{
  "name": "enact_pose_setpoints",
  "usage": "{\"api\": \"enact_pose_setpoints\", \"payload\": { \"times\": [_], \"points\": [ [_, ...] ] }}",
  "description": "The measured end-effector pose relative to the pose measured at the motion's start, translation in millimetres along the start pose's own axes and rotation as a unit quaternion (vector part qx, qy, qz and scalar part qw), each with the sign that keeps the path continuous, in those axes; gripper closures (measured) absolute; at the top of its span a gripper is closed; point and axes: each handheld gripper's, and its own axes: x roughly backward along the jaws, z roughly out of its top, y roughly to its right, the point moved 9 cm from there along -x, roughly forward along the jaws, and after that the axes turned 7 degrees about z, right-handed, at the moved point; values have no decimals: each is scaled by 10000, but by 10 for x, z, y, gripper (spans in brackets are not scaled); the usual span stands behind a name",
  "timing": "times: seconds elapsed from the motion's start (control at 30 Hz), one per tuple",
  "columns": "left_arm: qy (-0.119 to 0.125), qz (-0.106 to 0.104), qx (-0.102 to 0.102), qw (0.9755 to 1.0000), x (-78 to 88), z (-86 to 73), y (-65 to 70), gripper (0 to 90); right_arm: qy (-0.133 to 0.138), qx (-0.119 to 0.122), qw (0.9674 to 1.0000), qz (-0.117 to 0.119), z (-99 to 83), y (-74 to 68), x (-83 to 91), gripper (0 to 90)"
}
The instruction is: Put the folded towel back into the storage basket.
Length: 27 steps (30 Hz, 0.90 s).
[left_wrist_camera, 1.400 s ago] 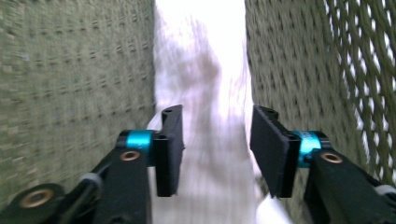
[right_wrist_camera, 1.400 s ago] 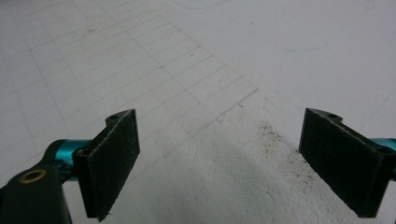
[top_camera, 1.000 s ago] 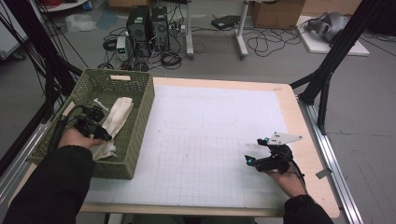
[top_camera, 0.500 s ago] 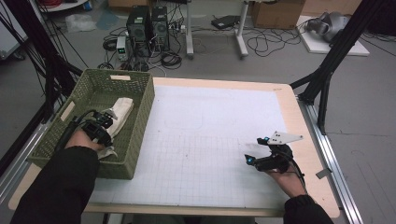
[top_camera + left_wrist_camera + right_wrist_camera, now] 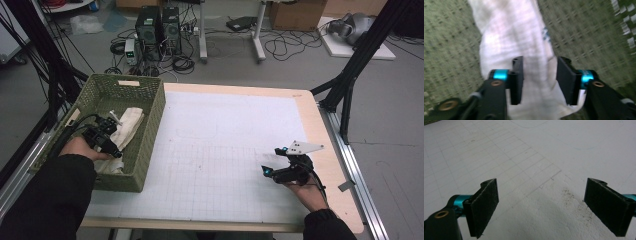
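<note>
Tabletop covered by a white gridded mat, bare apart from the right gripper. Green woven basket sits on the tabletop's left edge, and the white cloth lies inside it, stretched along the basket floor. Left gripper is down in the basket over the near end of the cloth; in the left gripper view its fingers have just been opening and now stand moderately apart, with the cloth running between them but the pads not pressing on it, so nothing is gripped. Picture there is blurred, so contact is hard to judge finely. Right gripper rests low over the mat at the near right, well apart from the basket, fingers spread wide with only mat between them. Step in hand looks like getting a hold on the cloth in the basket. Next move probably calls for closing the left fingers on a fold of cloth, deep enough to catch the fabric and not the basket weave, then lifting clear of the rim.
</note>
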Motion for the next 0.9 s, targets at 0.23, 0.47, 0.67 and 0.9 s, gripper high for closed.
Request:
{"api": "enact_pose_setpoints", "payload": {
  "times": [0.23,0.47,0.67,0.9],
  "points": [
    [-192,98,194,9996,-119,13,13,860,6,-23,10000,0,-1,8,5,117],
    [474,161,836,9952,-112,166,-101,858,25,-2,10000,7,1,20,2,117],
    [197,-358,669,9969,-200,125,26,712,9,-7,10000,29,1,2,-6,117],
    [619,-316,606,9957,56,172,-30,605,1,-1,10000,44,-3,9,-14,117]
  ]
}}
